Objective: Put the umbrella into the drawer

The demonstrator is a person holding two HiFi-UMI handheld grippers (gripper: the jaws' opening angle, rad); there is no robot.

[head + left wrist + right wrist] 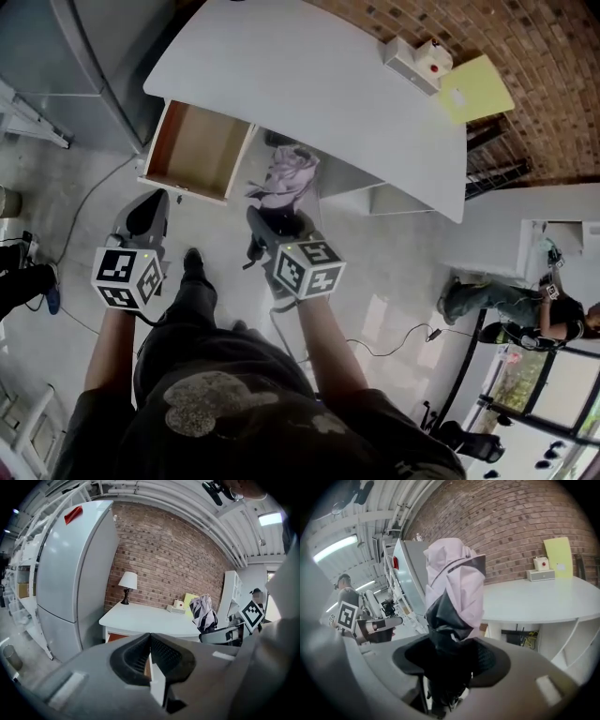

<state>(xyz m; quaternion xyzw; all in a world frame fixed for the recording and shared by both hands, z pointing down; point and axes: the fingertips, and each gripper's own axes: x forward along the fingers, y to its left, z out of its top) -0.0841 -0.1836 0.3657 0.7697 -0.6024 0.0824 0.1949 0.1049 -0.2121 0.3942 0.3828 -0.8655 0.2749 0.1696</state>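
Observation:
A folded umbrella (289,174), pink with black parts, stands upright in my right gripper (279,219), whose jaws are shut on its dark lower end. In the right gripper view the umbrella (457,585) fills the middle above that gripper (452,654). The drawer (192,148), open with a bare wooden inside, sticks out of the white desk (309,84) at its left end. My left gripper (148,210) hovers just in front of the drawer, left of the umbrella, and holds nothing. Its jaws (150,641) meet at the tips; the umbrella (204,611) shows to its right.
A grey fridge (70,573) stands left of the desk (145,618). On the desk are a lamp (127,583), a white box with a red button (417,62) and a yellow sheet (476,89). A cable (394,342) lies on the floor; another person (511,305) crouches at right.

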